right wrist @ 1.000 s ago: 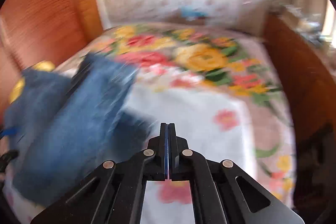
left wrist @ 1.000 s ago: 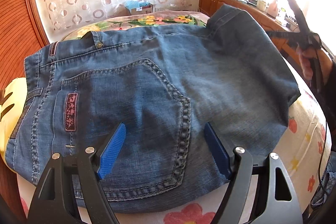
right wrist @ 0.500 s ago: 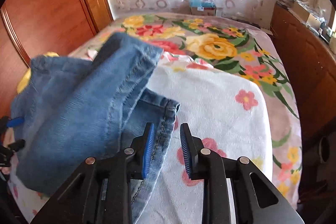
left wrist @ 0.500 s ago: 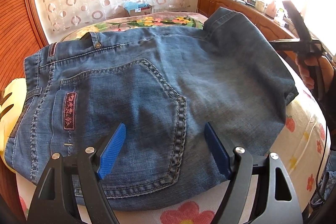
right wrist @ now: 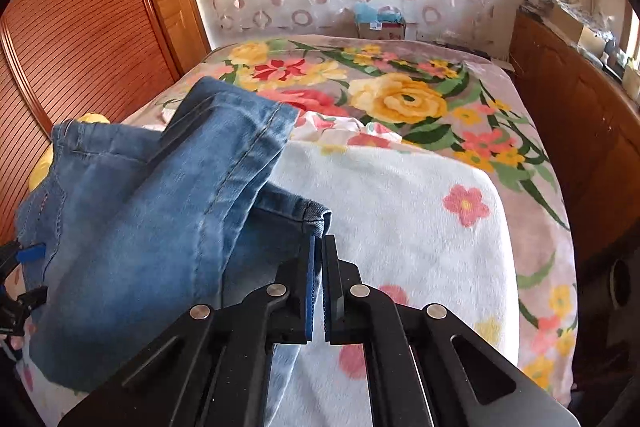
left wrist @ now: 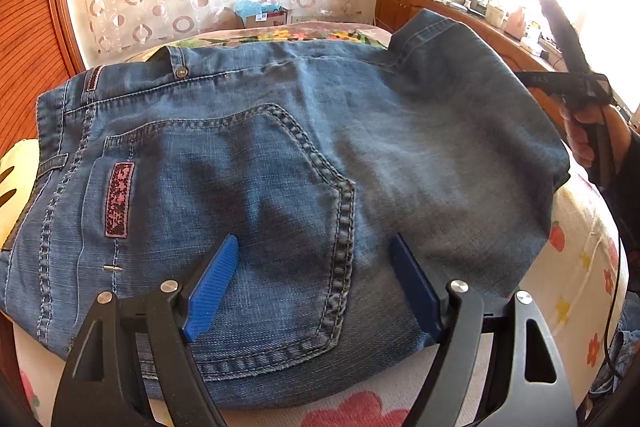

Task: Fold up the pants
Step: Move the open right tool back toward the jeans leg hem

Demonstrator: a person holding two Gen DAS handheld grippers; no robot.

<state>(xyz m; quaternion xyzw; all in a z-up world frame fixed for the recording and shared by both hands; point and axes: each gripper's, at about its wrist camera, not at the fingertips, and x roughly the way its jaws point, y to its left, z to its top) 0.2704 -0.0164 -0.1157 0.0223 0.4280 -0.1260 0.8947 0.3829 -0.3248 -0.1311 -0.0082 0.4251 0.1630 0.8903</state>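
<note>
Blue jeans (left wrist: 280, 163) lie partly folded on the bed, seat side up, with a back pocket (left wrist: 256, 211) in front of my left gripper (left wrist: 314, 267). That gripper is open and empty, its blue pads (left wrist: 212, 287) just over the pocket. In the right wrist view the jeans (right wrist: 160, 219) lie at the left, one leg laid over the other. My right gripper (right wrist: 319, 247) is shut on the hem corner of the lower leg (right wrist: 316, 215). The right gripper also shows in the left wrist view (left wrist: 576, 83), at the jeans' right edge.
The bed has a white flowered blanket (right wrist: 400, 211) over a large-flower spread (right wrist: 400, 99). A wooden wardrobe (right wrist: 80, 27) stands at the left and a wooden cabinet (right wrist: 580, 131) at the right. A box (right wrist: 380, 23) sits beyond the bed. A yellow object (left wrist: 16, 171) lies by the waistband.
My right gripper moved in to the lower leg's hem, opened, and has closed on its corner. The left gripper stayed open over the pocket.
</note>
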